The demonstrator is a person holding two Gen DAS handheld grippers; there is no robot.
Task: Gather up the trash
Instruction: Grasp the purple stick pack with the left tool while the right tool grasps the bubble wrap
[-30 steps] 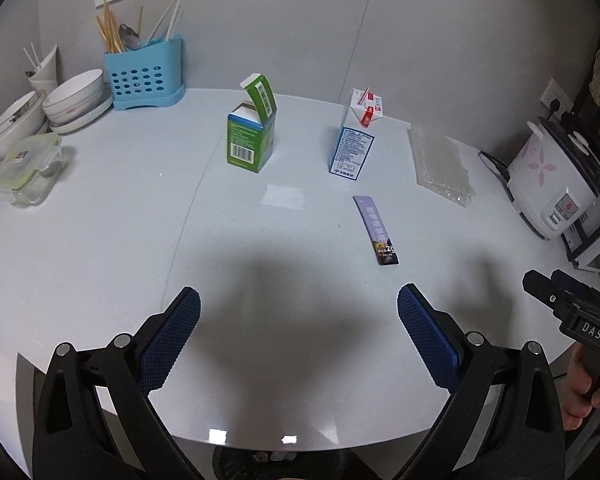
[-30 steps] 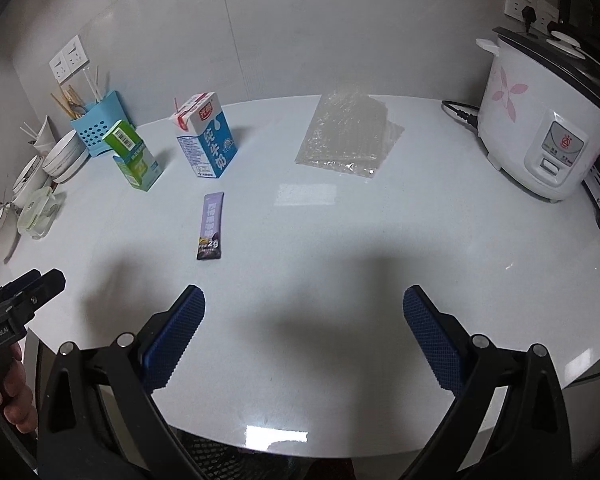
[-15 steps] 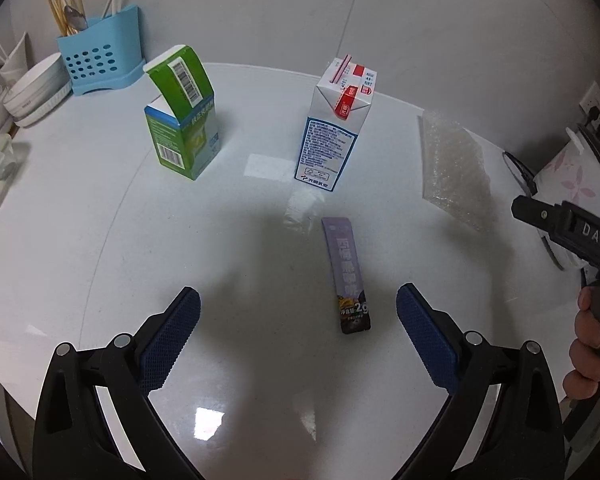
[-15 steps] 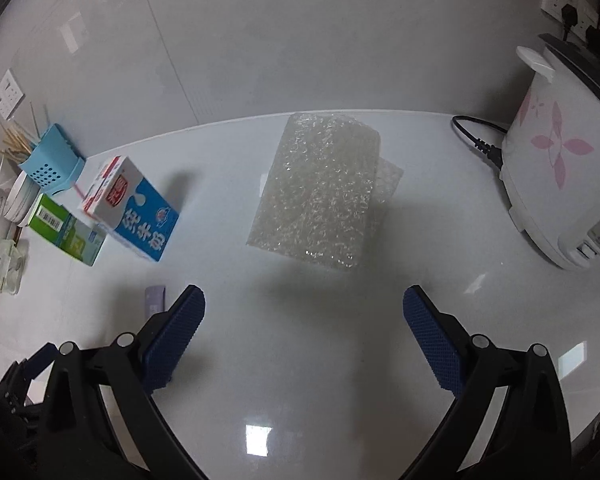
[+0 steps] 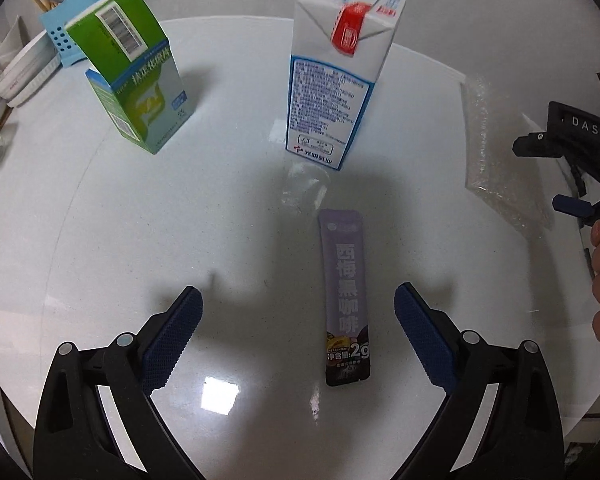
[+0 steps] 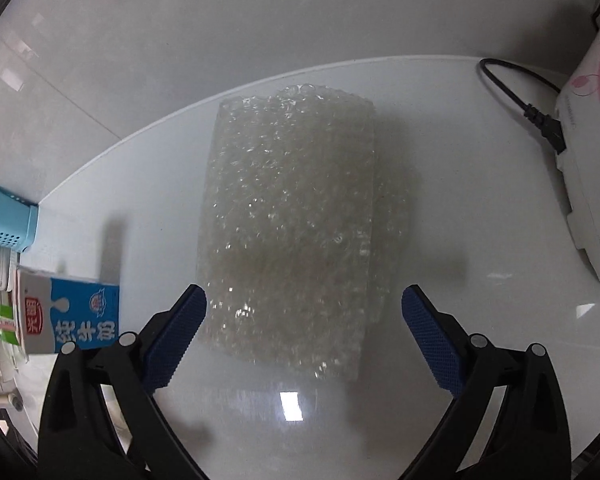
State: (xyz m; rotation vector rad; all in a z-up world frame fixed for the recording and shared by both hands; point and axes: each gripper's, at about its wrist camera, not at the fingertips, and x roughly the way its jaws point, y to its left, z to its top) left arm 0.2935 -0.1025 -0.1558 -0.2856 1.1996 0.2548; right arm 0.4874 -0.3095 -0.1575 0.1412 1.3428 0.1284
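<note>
White and glossy, the surface throws back the ceiling light, and that shine is part of the risk. The left gripper hangs low with its jaws spread wide and nothing in them, and the purple sachet lies flat between the blue pads, nearer the right one. A packet that thin gives the pads little to bite on. If they close without first touching the surface, I'd expect them to pass over it or push it along the slick top. The milk carton stands just beyond the sachet's far end with a straw poking up, and the green box with its flap raised stands to its left. A forward shove could knock either over, and I can't tell whether the carton is empty.

The right gripper is also wide apart and holds nothing. It hovers at the near edge of the bubble wrap, which lies folded on the surface. The wrap looks springy and layered, so a pinch may catch only the top sheet and let the rest unfold and trail. The rice cooker and its black cord sit near on the right, and trailing wrap could snag the plug.
</note>
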